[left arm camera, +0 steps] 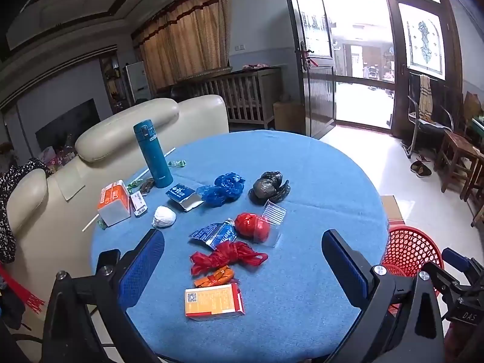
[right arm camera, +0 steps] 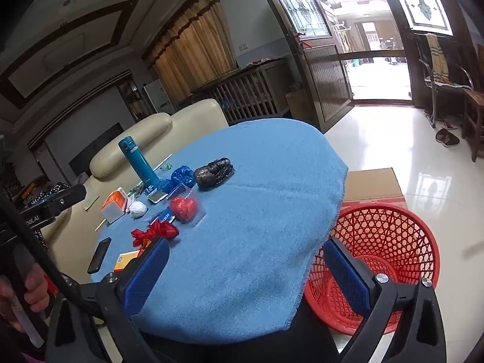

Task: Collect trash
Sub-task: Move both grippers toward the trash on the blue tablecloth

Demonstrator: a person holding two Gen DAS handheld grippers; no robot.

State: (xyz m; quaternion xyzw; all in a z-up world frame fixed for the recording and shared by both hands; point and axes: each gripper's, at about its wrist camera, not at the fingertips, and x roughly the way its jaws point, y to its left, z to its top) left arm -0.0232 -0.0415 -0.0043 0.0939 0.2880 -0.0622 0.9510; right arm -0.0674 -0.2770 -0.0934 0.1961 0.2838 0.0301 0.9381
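Left wrist view takes in the round bench (left arm camera: 302, 181) under its blue cloth, with a cream leather sofa (left arm camera: 127, 127) behind it and a red plastic lattice basket (left arm camera: 408, 251) on the floor just off the bench's right edge. Trash lies scattered over the middle and left of the bench: a crumpled black plastic bag (left arm camera: 269, 187), a crumpled blue plastic bag (left arm camera: 224, 188), a bunched red plastic bag (left arm camera: 227, 255), a red ball of plastic inside a clear clamshell box (left arm camera: 257, 227), an orange-and-white flat carton (left arm camera: 214, 301) nearest the camera, a larger orange-and-white box (left arm camera: 113, 202) at the left, and a white wad of tissue (left arm camera: 165, 216). A tall teal flask (left arm camera: 152, 153) stands upright near the sofa.

The left hand-held gripper (left arm camera: 242, 272) hangs above the near trash, its blue-padded jaws spread wide and holding nothing. The right hand-held gripper (right arm camera: 245, 275), seen in the right wrist view, is likewise wide apart and empty, straddling the bench edge with one finger over the basket.
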